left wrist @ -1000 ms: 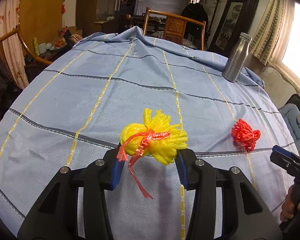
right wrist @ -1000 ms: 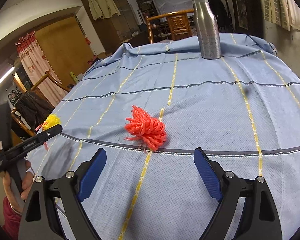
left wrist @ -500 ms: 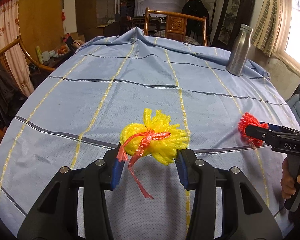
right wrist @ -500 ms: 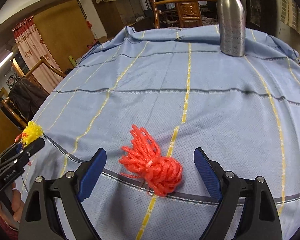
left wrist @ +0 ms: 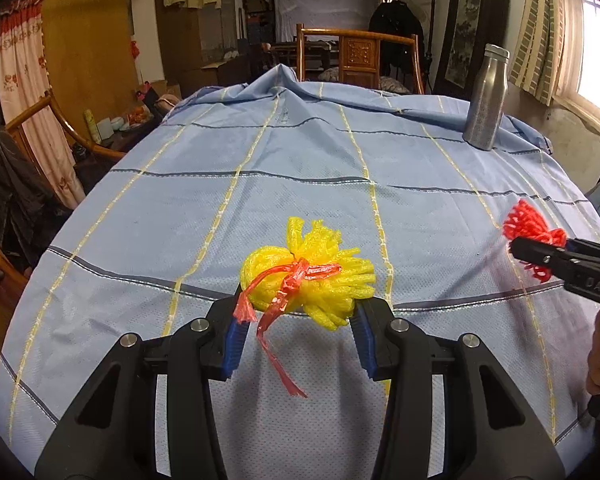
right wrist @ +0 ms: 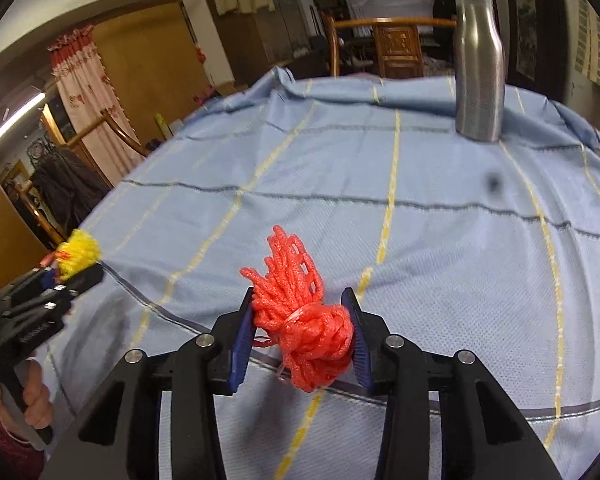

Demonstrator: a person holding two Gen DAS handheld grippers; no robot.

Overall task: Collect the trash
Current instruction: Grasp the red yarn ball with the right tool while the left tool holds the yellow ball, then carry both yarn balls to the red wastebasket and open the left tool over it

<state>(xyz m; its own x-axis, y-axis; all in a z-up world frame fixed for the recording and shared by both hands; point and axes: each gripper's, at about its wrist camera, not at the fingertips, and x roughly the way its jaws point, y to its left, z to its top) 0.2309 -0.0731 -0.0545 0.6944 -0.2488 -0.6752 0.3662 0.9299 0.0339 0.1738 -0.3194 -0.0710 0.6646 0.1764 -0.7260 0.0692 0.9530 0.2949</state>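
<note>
Two pieces of trash, both now in hand. The yellow foam net [left wrist: 306, 276], tied with a red plastic strip [left wrist: 288, 292], sits between the blue pads of your left gripper [left wrist: 298, 334], which is closed on it at the near edge of the worktop [left wrist: 260, 184]. The red foam net [right wrist: 300, 316] lies to its right; the jaws of your right gripper [right wrist: 302, 338] have just been closing, and they now pinch its knotted end. Whether either bundle is clear of the blue cloth cannot be told. Picking up looks done; carrying off and dropping remain, and no bin is in view. The steel bottle [left wrist: 486, 98] stands untouched at the far right.
</note>
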